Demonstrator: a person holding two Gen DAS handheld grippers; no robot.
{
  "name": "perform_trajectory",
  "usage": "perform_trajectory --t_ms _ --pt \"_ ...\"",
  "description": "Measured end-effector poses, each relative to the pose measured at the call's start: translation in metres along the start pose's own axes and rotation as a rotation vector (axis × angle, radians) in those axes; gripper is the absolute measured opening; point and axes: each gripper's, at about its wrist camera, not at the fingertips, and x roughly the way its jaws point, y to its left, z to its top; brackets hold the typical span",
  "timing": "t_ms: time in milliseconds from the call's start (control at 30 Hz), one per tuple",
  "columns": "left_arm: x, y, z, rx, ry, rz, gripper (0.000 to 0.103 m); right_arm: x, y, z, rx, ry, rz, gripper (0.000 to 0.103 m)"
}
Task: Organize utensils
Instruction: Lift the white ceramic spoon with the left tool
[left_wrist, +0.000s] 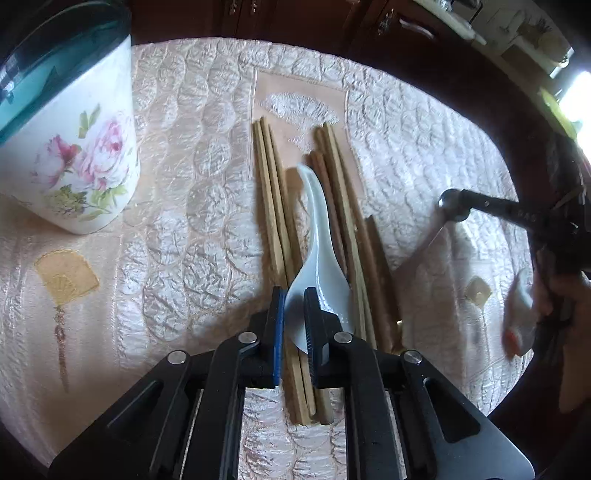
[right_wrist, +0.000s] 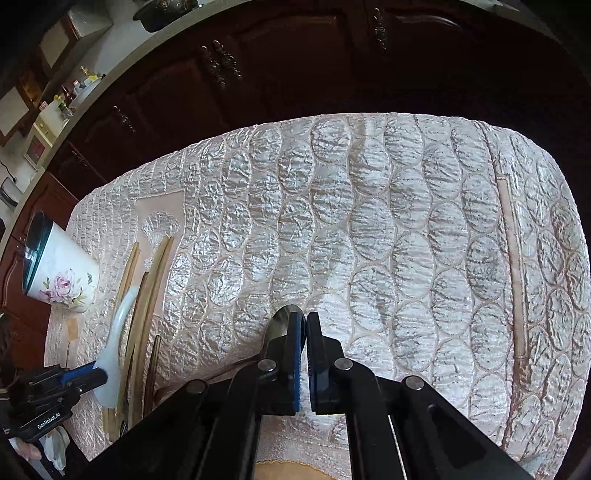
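**Spoons in hand, chopsticks still waiting**

Quilted cloth (left_wrist: 207, 221) bears the floral cup (left_wrist: 85, 155), apparently empty. Right of it, your left gripper (left_wrist: 293, 317) pinches the white spoon (left_wrist: 317, 258) among loose chopsticks (left_wrist: 271, 206); your right gripper (right_wrist: 303, 332) clamps a metal spoon (right_wrist: 284, 315). Nothing sorted yet.

Both the left gripper (left_wrist: 293, 295) and right gripper (right_wrist: 303, 321) point steeply down, fingers clamped.

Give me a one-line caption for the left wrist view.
Left gripper clamps the white spoon lying among chopsticks, near a floral cup.
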Motion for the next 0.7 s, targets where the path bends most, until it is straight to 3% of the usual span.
perform_trajectory --t_ms 67,233,433,467,533,600,700 --pt "-0.012 0.002 -0.004 0.005 -0.014 -0.003 0.002 0.003 0.009 -0.004 -0.009 0.007 0.03 0.002" --pt "-0.042 0.028 -0.035 -0.025 -0.015 0.03 0.002 0.01 0.035 -0.008 -0.069 0.028 0.067 0.002" --pt "-0.062 0.056 -0.077 -0.061 0.044 0.082 0.002 0.016 0.061 -0.01 -0.136 0.051 0.092 0.002" --pt "-0.062 0.058 -0.078 -0.064 0.049 0.084 0.004 0.018 0.066 -0.009 -0.142 0.055 0.094 0.002" --pt "-0.065 0.063 -0.076 -0.064 0.038 0.103 0.019 0.02 0.07 -0.008 -0.153 0.065 0.098 0.002" --pt "-0.067 0.067 -0.066 -0.057 0.006 0.131 0.028 0.024 0.076 -0.008 -0.163 0.074 0.099 0.002" --pt "-0.057 0.071 -0.044 -0.07 -0.007 0.112 0.032 0.028 0.078 -0.007 -0.158 0.083 0.108 0.002"
